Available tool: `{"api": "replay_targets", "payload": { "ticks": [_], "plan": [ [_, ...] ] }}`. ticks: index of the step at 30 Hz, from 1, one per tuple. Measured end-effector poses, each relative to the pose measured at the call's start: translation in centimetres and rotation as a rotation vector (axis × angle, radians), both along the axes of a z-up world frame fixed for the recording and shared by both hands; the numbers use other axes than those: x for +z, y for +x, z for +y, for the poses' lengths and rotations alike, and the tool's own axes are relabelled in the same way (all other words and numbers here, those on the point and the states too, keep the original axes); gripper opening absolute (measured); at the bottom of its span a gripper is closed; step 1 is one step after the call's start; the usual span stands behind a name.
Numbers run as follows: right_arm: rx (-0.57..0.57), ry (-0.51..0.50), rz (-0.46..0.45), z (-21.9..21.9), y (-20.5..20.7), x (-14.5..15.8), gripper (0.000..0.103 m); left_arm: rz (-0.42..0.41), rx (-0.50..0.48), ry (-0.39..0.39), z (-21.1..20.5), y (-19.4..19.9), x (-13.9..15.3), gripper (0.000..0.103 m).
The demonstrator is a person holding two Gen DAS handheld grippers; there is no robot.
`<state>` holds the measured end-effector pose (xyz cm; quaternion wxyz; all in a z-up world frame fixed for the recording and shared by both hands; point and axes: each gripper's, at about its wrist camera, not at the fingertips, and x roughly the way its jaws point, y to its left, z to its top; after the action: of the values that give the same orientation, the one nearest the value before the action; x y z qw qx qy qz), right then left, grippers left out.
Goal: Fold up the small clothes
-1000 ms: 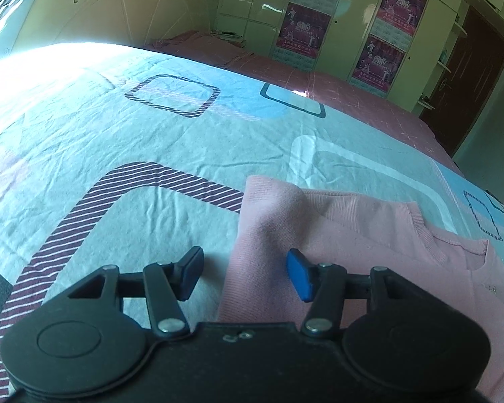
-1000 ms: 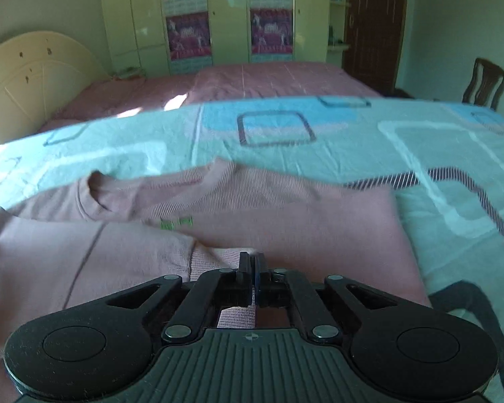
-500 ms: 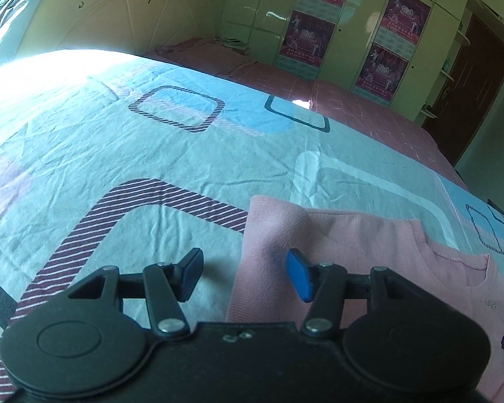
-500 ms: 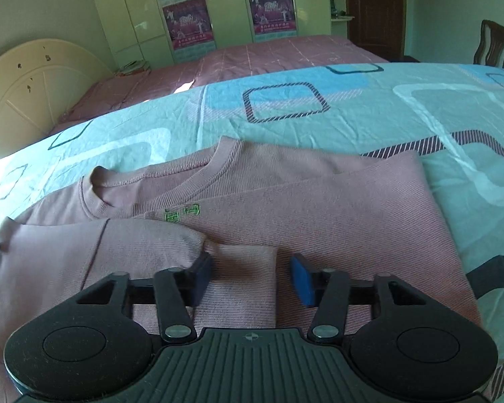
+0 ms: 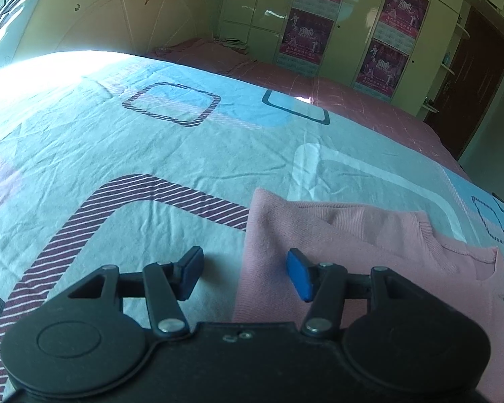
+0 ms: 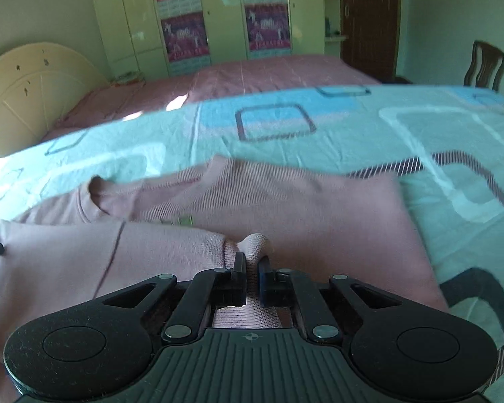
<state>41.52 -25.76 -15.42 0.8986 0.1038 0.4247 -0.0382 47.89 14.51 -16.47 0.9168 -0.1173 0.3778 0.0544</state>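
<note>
A small pink sweater (image 6: 285,208) lies flat on the patterned bedsheet, one sleeve folded across its chest. My right gripper (image 6: 252,272) is shut on the ribbed cuff of that sleeve (image 6: 255,245), which bunches up between the pads. In the left wrist view the sweater (image 5: 336,235) lies at lower right. My left gripper (image 5: 243,270) is open and empty, straddling the sweater's left edge, its right pad (image 5: 299,277) over the fabric and its left pad (image 5: 190,273) over the sheet.
The turquoise bedsheet (image 5: 151,168) with striped squares spreads far to the left and ahead. A second bed with a pink cover (image 6: 252,74), a wardrobe with posters (image 6: 218,16) and a wooden chair (image 6: 484,63) stand beyond.
My right gripper opened half a second ago and has now shut again on the sleeve cuff. The left gripper stayed open and drew back slightly along the sweater's edge.
</note>
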Motion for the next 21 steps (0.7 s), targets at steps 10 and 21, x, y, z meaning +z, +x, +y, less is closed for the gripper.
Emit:
{"api": "replay_targets", "payload": {
  "ticks": [10, 21],
  "plan": [
    [-0.016, 0.014, -0.087, 0.2, -1.2, 2.3, 0.018, 0.018, -0.007, 0.022, -0.3, -0.4, 0.8, 0.054],
    [0.033, -0.015, -0.14, 2.4, -2.2, 4.5, 0.043, -0.03, -0.133, 0.07, -4.8, -4.1, 3.8, 0.061]
  ]
}}
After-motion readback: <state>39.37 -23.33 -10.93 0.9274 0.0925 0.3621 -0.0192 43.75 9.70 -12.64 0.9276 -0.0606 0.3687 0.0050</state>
